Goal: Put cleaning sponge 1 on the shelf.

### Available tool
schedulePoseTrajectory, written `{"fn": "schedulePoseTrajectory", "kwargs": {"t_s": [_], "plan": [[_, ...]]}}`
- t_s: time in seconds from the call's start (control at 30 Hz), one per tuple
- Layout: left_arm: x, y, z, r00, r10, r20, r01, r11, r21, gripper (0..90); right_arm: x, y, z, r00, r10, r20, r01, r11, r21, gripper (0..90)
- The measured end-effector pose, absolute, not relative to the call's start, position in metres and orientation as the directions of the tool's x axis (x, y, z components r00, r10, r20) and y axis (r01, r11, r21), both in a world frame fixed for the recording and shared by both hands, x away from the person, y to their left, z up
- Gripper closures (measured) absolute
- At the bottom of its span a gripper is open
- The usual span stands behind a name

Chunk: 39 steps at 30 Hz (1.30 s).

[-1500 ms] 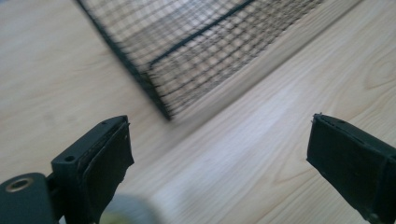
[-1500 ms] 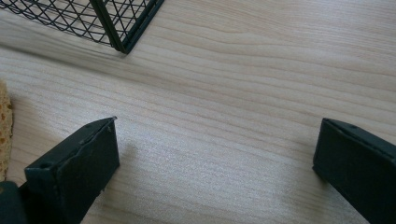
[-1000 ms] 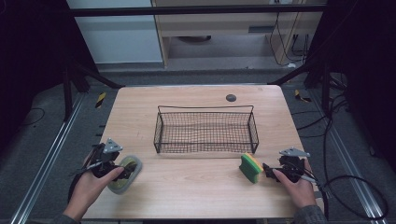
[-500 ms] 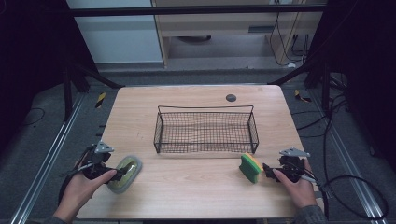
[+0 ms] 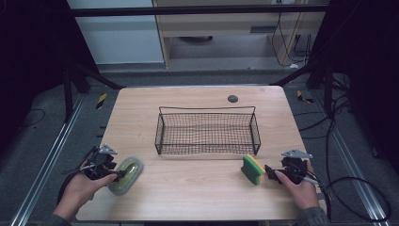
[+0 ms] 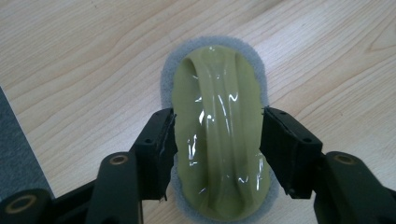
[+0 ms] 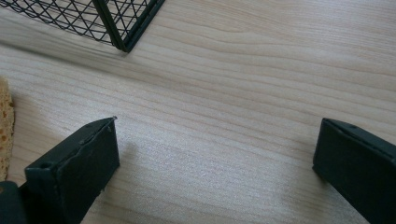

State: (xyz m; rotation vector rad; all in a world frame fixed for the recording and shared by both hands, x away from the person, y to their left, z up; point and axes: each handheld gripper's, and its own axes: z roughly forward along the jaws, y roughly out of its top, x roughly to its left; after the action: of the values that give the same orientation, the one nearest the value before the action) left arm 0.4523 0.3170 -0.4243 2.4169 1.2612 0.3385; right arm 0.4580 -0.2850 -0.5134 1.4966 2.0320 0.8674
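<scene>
Scrubber pad, oval, grey felt rim under a glossy olive top, flat on the worktop and lodged between the two jaws of the left claw. Jaws just been closing, pads now against both long sides of the olive top, so clenched on the pad though not yet lifted. Right claw released, jaws wide apart with bare wood between them. Yellow-and-green sponge just off that claw's tip, apart from it, seen at the left edge of the right gripper view. Wire basket farther ahead of both claws, mid-worktop, with nothing inside. Small dark disc beyond the basket, well away from either claw.

Progress, judged from the layout: early. Grip on the pad made; lift and carry toward the basket likely left to do. Sponge untouched, probably bound for the same basket. Nothing stowed so far.
</scene>
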Motion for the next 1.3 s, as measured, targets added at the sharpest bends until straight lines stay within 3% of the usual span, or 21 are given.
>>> {"fn": "schedulePoseTrajectory", "kwargs": {"t_s": [0.5, 0.83, 1.03, 1.3], "plan": [[0.472, 0.305, -0.432, 0.590, 0.808, 0.004, 0.769, -0.563, 0.304, 49.2, 0.458, -0.285, -0.513, -0.301, 0.953, 0.000, 0.658, 0.208, 0.724, 0.6], [0.478, 0.304, -0.433, 0.609, 0.793, -0.001, 0.762, -0.584, 0.278, 56.6, 0.458, -0.286, -0.513, -0.304, 0.953, 0.001, 0.658, 0.209, 0.724, 0.6], [0.478, 0.304, -0.433, 0.644, 0.765, 0.016, 0.732, -0.622, 0.278, 69.9, 0.458, -0.286, -0.513, -0.305, 0.952, 0.001, 0.658, 0.210, 0.723, 0.6], [0.469, 0.302, -0.419, 0.713, 0.697, 0.084, 0.642, -0.696, 0.321, 70.7, 0.458, -0.286, -0.513, -0.306, 0.952, 0.000, 0.657, 0.211, 0.724, 0.6]]}}
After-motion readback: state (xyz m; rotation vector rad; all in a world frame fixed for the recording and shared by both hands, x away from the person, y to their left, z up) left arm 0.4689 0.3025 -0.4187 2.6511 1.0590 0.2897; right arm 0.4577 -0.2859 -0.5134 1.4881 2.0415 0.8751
